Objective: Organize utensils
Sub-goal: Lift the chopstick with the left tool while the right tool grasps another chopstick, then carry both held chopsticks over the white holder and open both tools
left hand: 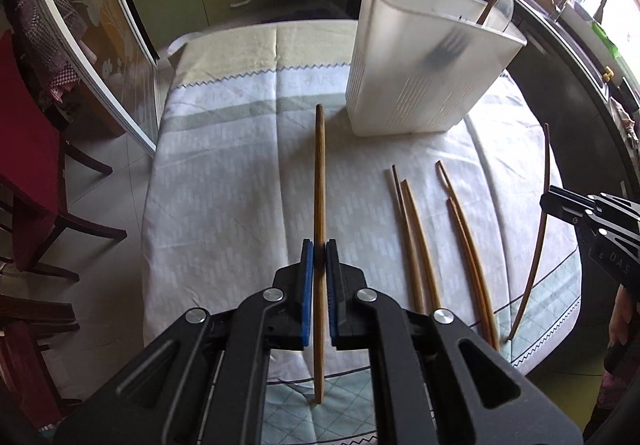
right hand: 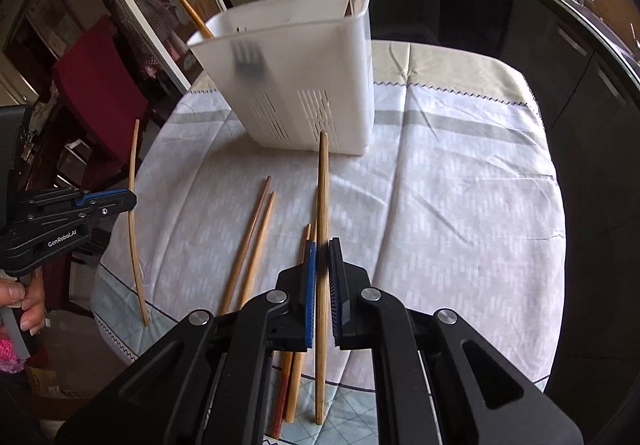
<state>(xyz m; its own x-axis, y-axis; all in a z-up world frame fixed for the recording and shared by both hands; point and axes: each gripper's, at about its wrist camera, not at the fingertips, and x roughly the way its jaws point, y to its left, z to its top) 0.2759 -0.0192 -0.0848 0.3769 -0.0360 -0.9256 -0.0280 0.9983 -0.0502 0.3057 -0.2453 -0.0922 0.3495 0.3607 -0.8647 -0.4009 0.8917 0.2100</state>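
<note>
Left gripper (left hand: pixel 319 259) fingers clamp one chopstick (left hand: pixel 319 181); right gripper (right hand: pixel 322 259) fingers clamp another chopstick (right hand: pixel 322 189). Both are clear of the surface (right hand: pixel 460 205).

The left gripper (left hand: pixel 319 250) is clamping one wooden chopstick (left hand: pixel 320 181), its tip pointing toward the white utensil holder (left hand: pixel 420 85). Four more chopsticks (left hand: pixel 416 245) are lying on the tablecloth (left hand: pixel 224 205) near the holder, while the right gripper (left hand: pixel 546 201) is pinching another chopstick (left hand: pixel 538 241).
</note>
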